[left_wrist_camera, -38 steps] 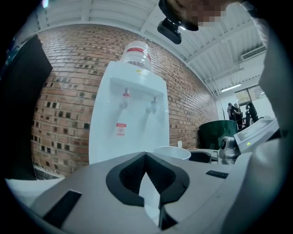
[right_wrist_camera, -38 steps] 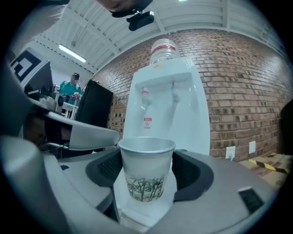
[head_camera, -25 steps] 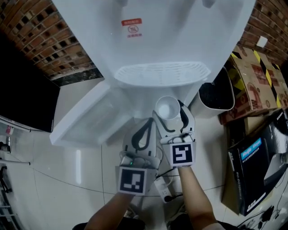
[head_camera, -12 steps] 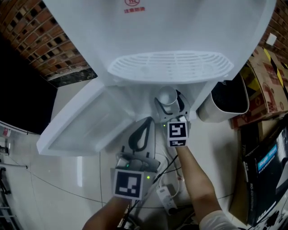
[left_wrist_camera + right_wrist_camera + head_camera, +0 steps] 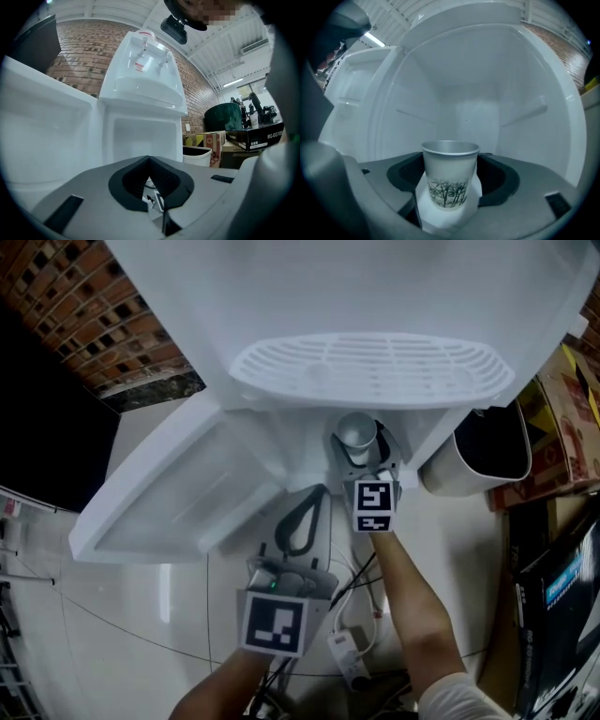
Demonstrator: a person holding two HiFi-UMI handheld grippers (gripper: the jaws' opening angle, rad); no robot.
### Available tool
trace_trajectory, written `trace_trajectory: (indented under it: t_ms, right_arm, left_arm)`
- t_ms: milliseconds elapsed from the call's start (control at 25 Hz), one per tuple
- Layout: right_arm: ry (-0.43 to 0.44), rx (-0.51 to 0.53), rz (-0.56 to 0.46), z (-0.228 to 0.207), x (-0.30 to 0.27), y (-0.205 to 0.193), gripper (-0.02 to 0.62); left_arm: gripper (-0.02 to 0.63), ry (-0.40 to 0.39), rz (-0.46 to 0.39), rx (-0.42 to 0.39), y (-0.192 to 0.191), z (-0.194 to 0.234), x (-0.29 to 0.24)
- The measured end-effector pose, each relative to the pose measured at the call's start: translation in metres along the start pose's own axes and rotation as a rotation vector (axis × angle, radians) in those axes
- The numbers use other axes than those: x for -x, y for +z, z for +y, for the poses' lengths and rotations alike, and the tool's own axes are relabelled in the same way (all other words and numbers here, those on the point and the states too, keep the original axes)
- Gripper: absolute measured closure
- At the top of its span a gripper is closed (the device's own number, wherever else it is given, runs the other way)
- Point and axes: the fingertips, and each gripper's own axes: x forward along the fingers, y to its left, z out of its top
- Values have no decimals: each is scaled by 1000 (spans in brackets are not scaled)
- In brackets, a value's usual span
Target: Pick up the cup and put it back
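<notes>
The right gripper [image 5: 362,441] reaches into the open lower compartment [image 5: 497,89] of a white water dispenser [image 5: 366,371]. An upright paper cup [image 5: 450,180] with a bamboo print stands between its jaws. The jaws are wide and opening, each pad right against a side of the cup. The left gripper [image 5: 314,498] hangs back, beside and behind the right one, its jaws closed together on nothing. The compartment door [image 5: 178,493] stands open to its left.

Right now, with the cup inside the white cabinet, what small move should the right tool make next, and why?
Probably finish the release. The right tool is opening its jaws, with the cup upright between them, inside the open cabinet. I would widen it until both sides are clear of the cup before pulling back, so the cup does not tip.
</notes>
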Motion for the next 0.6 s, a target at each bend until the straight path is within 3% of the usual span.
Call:
trace_trajectory:
  t_ms: [120,600]
  right_arm:
    - [2,-32,0,-1,1,-1,207]
    - [-25,-39,-16,2,53,23,210]
  left_arm:
    - [603,-16,0,-8,-2,-4,-1]
    - [603,-49,-13,-6,0,-16,-6]
